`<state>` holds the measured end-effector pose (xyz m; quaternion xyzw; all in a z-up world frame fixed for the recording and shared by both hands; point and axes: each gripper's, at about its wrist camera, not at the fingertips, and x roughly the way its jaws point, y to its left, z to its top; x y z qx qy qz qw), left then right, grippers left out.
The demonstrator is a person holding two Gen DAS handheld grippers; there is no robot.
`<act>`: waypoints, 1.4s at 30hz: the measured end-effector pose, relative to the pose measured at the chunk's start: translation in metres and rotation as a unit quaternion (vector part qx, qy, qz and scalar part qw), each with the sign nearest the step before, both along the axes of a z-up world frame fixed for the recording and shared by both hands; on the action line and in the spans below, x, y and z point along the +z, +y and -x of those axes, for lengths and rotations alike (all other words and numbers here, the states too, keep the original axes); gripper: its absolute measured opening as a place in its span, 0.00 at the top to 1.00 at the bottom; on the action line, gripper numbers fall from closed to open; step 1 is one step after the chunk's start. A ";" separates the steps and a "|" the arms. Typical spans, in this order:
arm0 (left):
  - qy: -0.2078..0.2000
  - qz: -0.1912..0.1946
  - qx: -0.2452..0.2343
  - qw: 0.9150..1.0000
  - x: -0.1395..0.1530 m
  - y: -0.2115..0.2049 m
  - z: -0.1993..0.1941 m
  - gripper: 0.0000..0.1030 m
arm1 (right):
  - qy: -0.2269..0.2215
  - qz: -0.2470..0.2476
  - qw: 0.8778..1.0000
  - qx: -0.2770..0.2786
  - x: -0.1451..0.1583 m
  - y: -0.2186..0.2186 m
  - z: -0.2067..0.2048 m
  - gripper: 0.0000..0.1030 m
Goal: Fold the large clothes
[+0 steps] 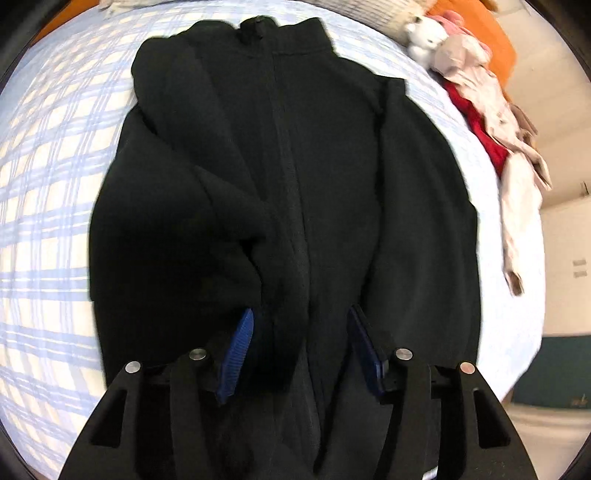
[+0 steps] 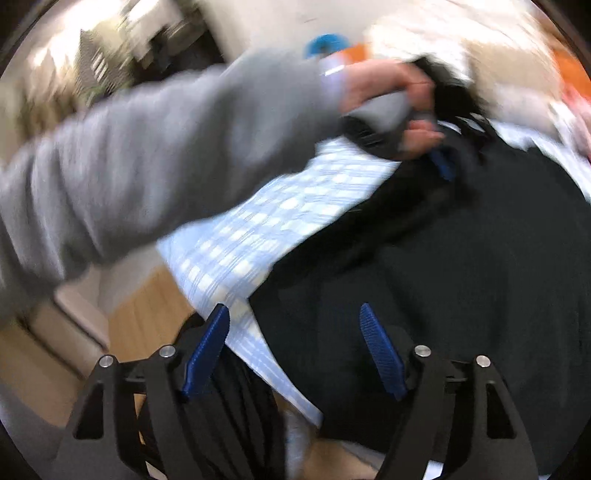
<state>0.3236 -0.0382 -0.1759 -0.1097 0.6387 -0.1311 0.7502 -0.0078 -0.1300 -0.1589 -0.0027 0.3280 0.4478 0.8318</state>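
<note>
A black zip-front jacket (image 1: 295, 166) lies flat on the blue-and-white checked bed sheet (image 1: 55, 221), collar at the far end. One sleeve is folded in across its front on the left. My left gripper (image 1: 300, 312) hovers over the jacket's lower middle, blue pads apart and nothing pinched between them. In the right wrist view my right gripper (image 2: 293, 308) stands open over the near edge of the jacket (image 2: 461, 277) and the sheet (image 2: 258, 229). A grey-sleeved arm (image 2: 166, 147) reaches across to the far side, its hand holding the left gripper, of which one blue finger (image 2: 442, 166) shows.
A beige garment (image 1: 517, 177), a red one (image 1: 480, 129) and a white plush toy (image 1: 424, 33) lie along the bed's right edge. Wooden floor (image 2: 147, 314) shows beyond the bed's near corner. The right wrist view is motion-blurred.
</note>
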 end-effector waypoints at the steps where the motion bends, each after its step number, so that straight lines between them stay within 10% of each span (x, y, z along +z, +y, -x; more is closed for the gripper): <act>1: -0.008 0.001 -0.007 1.000 0.009 0.001 0.005 0.40 | -0.013 0.018 1.000 0.018 0.001 0.017 0.002 0.30; 8: -0.061 0.018 -0.004 0.998 0.054 0.071 0.041 0.28 | -0.116 0.149 0.981 0.035 -0.029 0.118 0.023 0.34; 16: -0.043 0.045 0.036 0.997 0.018 0.112 0.035 0.28 | -0.196 0.277 0.940 0.014 -0.092 0.178 0.027 0.43; 19: -0.035 0.045 0.046 0.997 0.005 0.118 0.030 0.28 | -0.200 0.287 0.936 0.036 -0.103 0.181 0.029 0.69; 23: -0.045 0.049 0.059 0.996 -0.001 0.133 0.023 0.28 | -0.141 0.229 0.962 0.042 -0.084 0.159 0.012 0.95; 27: -0.061 0.064 0.088 0.992 0.002 0.151 0.011 0.28 | -0.036 0.080 0.995 0.049 -0.038 0.114 -0.001 0.95; 34: -0.091 0.092 0.090 0.987 0.013 0.133 -0.021 0.28 | 0.046 -0.042 0.998 0.033 -0.012 0.047 -0.018 0.95; 42: -0.087 0.075 0.035 0.993 0.008 0.065 -0.047 0.33 | 0.080 -0.064 0.994 0.046 -0.027 0.043 -0.017 0.97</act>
